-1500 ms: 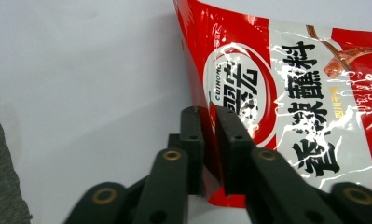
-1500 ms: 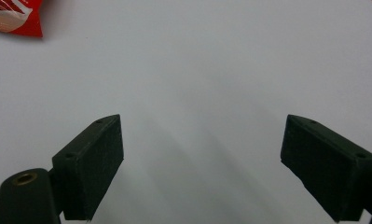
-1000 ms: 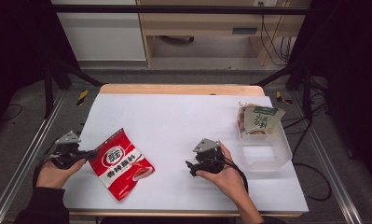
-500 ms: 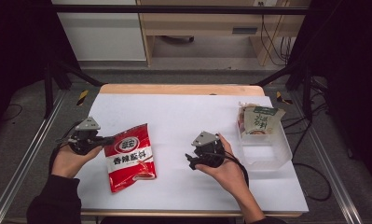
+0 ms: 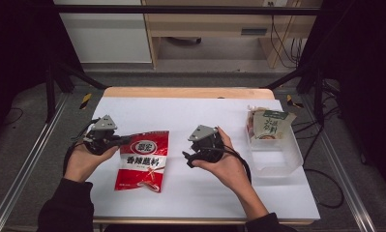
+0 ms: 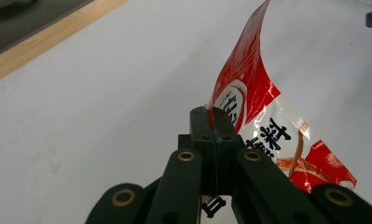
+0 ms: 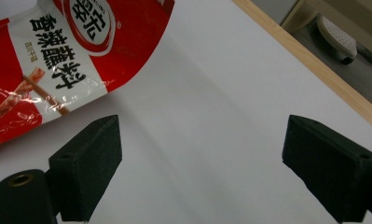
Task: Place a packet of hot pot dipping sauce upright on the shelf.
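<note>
Two grippers are held over the white table (image 5: 205, 113). The left gripper (image 5: 125, 140) has its jaws pressed together on the top left corner of the red packet (image 5: 143, 160), which hangs at centre-left. The right gripper (image 5: 186, 157) has its jaws spread wide, nothing between them, just right of the packet.

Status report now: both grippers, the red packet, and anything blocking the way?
Left gripper shut on red packet at its top edge. Right gripper open, holding nothing. Clear tub at right holds green packet. Table between is bare.
</note>
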